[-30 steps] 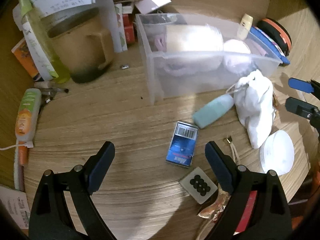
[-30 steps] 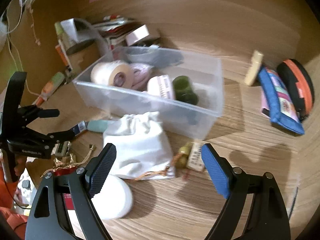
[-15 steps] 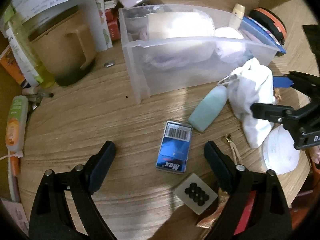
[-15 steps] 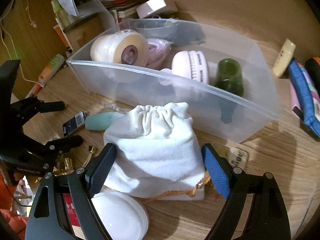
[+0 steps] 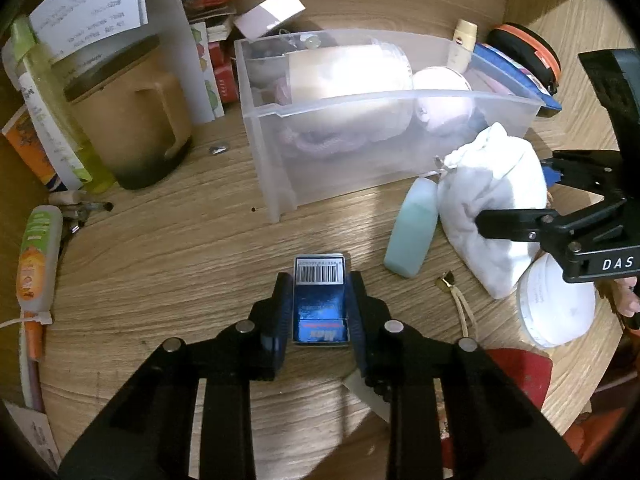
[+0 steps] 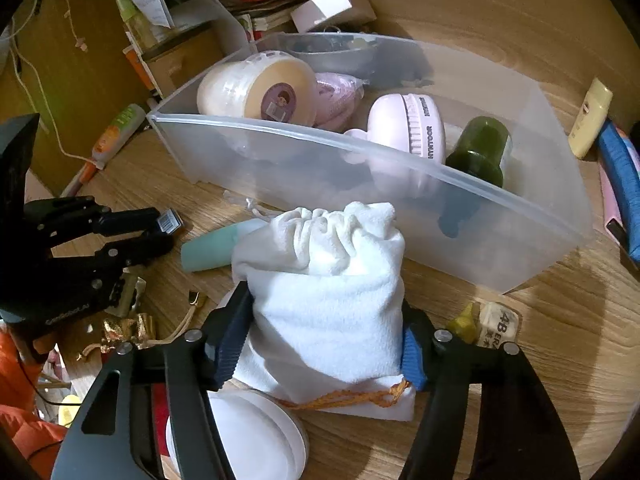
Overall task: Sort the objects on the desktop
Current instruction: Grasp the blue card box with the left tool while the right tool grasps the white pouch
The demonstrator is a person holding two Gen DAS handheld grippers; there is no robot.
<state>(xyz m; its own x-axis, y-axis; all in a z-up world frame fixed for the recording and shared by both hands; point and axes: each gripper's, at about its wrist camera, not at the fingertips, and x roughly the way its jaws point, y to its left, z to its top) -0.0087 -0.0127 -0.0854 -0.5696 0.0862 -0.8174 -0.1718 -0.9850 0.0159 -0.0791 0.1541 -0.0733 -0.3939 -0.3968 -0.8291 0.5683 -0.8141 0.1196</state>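
Observation:
My left gripper [image 5: 320, 312] is shut on a small blue box with a barcode [image 5: 319, 300] that lies on the wooden desk. My right gripper [image 6: 324, 336] is shut on a white drawstring pouch [image 6: 324, 292], which also shows in the left wrist view [image 5: 492, 196]. A clear plastic bin [image 6: 360, 152] stands just behind the pouch and holds a cream jar [image 6: 256, 88], a pink brush [image 6: 408, 132] and a dark green bottle [image 6: 480, 152]. A teal tube [image 5: 412, 236] lies between the box and the pouch.
A tan mug [image 5: 132, 120], a yellow-green bottle [image 5: 52, 104] and papers stand at back left. An orange tube [image 5: 36, 256] lies at the left. A white round lid [image 5: 556, 304], an eraser [image 6: 498, 326], a blue pouch [image 6: 620, 184] and an orange case [image 5: 524, 48] lie to the right.
My left gripper has moved forward and closed on the blue box. My right gripper has moved forward and closed on the white pouch.

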